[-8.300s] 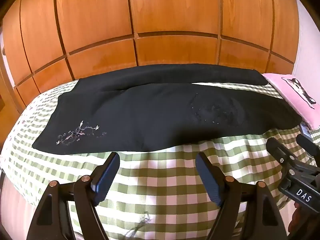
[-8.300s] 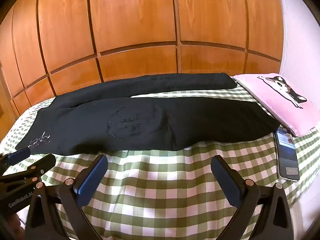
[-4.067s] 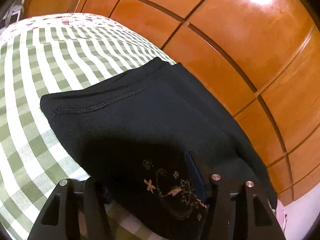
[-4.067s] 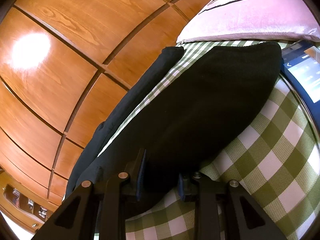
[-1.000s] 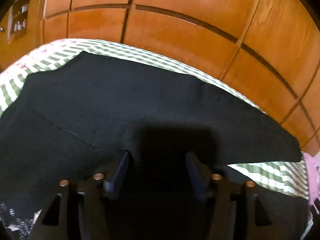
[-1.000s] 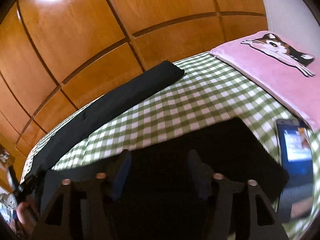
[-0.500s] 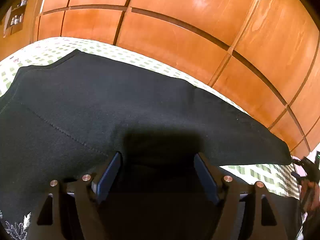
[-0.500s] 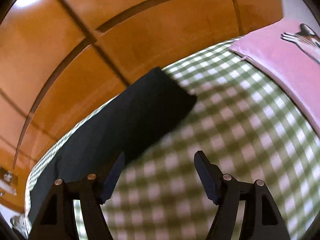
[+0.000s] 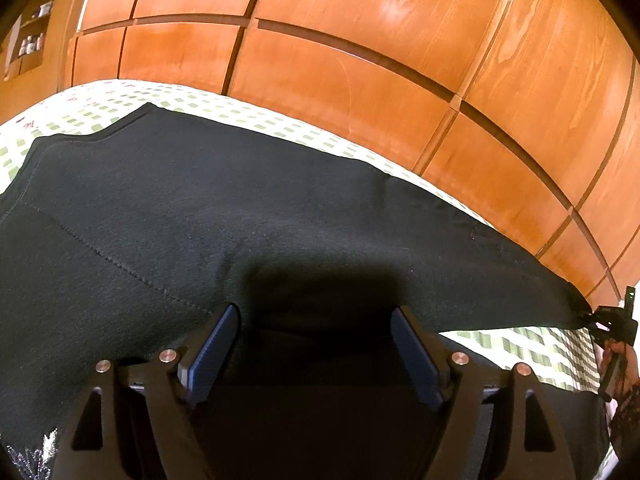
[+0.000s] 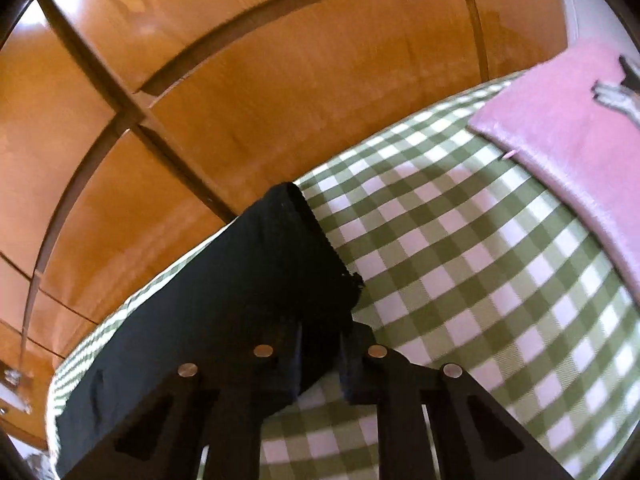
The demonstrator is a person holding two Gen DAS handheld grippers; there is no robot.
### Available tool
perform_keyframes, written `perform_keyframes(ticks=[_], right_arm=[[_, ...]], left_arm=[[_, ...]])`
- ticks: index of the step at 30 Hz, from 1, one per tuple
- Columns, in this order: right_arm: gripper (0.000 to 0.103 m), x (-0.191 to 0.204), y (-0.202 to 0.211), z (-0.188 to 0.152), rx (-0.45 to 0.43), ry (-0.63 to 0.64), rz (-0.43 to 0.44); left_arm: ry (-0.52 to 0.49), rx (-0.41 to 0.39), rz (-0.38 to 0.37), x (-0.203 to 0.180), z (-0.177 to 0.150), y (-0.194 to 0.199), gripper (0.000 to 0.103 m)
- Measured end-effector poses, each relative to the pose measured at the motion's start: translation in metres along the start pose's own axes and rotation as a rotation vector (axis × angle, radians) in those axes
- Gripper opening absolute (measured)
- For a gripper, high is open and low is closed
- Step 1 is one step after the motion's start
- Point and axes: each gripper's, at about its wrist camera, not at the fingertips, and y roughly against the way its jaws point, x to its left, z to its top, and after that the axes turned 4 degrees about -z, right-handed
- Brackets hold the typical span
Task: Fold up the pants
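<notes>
Black pants (image 9: pixel 280 208) lie spread over the checked bedspread (image 9: pixel 532 344). In the left wrist view my left gripper (image 9: pixel 314 344) hovers over their upper part. Its jaws are opening wide, and the cloth lies under them, not pinched. Far to the right the right gripper (image 9: pixel 614 326) shows small at the end of the far leg. In the right wrist view my right gripper (image 10: pixel 324 360) is closing on the near corner of that leg's hem (image 10: pixel 288 248). Black cloth fills the narrow gap between its fingers (image 10: pixel 294 364).
A wood-panelled wall (image 9: pixel 360 60) runs right behind the bed's far edge. A pink pillow (image 10: pixel 580 128) with a cat print lies at the right end. Checked bedspread (image 10: pixel 460 280) lies bare between the hem and the pillow. A hand (image 9: pixel 628 364) holds the right gripper.
The right gripper has swung across the bed to the far leg's hem and its jaws have come together on the corner. The left jaws have spread wider while that hand stayed put.
</notes>
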Motion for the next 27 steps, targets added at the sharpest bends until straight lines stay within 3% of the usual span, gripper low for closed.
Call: perform_keyframes(ticks=[6,11,15,16,18,19,21,22,27], right_arm=[[0.013,-0.016,0.047,-0.016,-0.041,0.073,-0.045],[0.013,-0.048,0.087,-0.041,-0.046,-0.044,-0.018],[0.014,-0.080,0.084,-0.067,0.025,-0.125,-0.032],[0.023,-0.089,0.079,-0.075,0.063,-0.155,-0.056],[0.026,-0.098,0.083,-0.082,0.054,-0.192,-0.049],[0.035,-0.101,0.089,-0.083,0.048,-0.210,-0.053],[0.047,-0.093,0.110,-0.081,0.010,-0.192,-0.151],[0.047,-0.089,0.118,-0.081,-0.013,-0.178,-0.168],[0.047,-0.028,0.148,-0.084,-0.142,0.020,-0.083]], left_arm=[[0.003,0.001,-0.004,0.000,0.000,0.000,0.080],[0.015,0.002,-0.018,0.002,0.001,0.001,0.081],[0.019,0.004,-0.023,0.004,0.002,0.003,0.081],[0.019,0.005,-0.026,0.005,0.003,0.003,0.081],[0.027,0.006,-0.034,0.006,0.004,0.005,0.081],[0.030,0.005,-0.040,0.007,0.005,0.006,0.081],[0.037,0.004,-0.048,0.008,0.005,0.007,0.081],[0.037,0.005,-0.047,0.007,0.005,0.007,0.081],[0.033,0.007,-0.041,0.004,0.006,0.008,0.081]])
